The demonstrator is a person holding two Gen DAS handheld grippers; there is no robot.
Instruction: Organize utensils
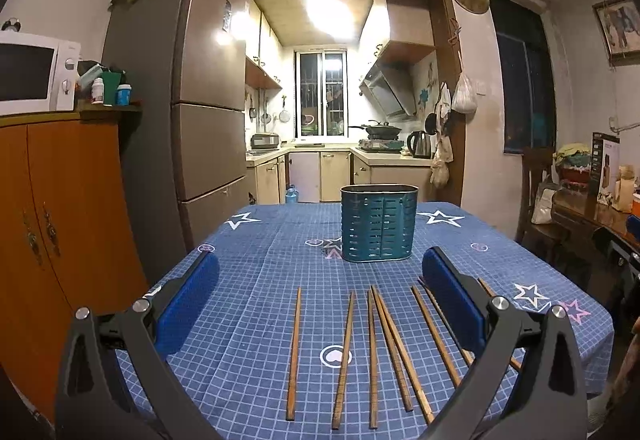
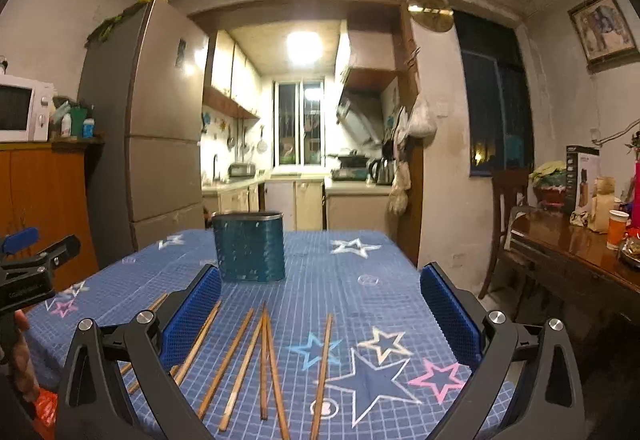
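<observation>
Several brown wooden chopsticks (image 1: 374, 356) lie side by side on the blue star-patterned tablecloth (image 1: 260, 280), pointing toward a teal perforated utensil holder (image 1: 378, 224) that stands upright farther back. My left gripper (image 1: 320, 280) is open and empty above the chopsticks' near ends. In the right wrist view the chopsticks (image 2: 264, 360) lie left of centre and the holder (image 2: 249, 247) stands at back left. My right gripper (image 2: 320, 292) is open and empty above the table. The left gripper's body (image 2: 28, 272) shows at the left edge.
An orange cabinet (image 1: 60, 220) with a microwave (image 1: 32, 72) stands left of the table, beside a tall fridge (image 1: 180, 100). A dark wooden side table (image 2: 580, 252) with boxes and a cup stands at the right. The kitchen lies beyond the table's far edge.
</observation>
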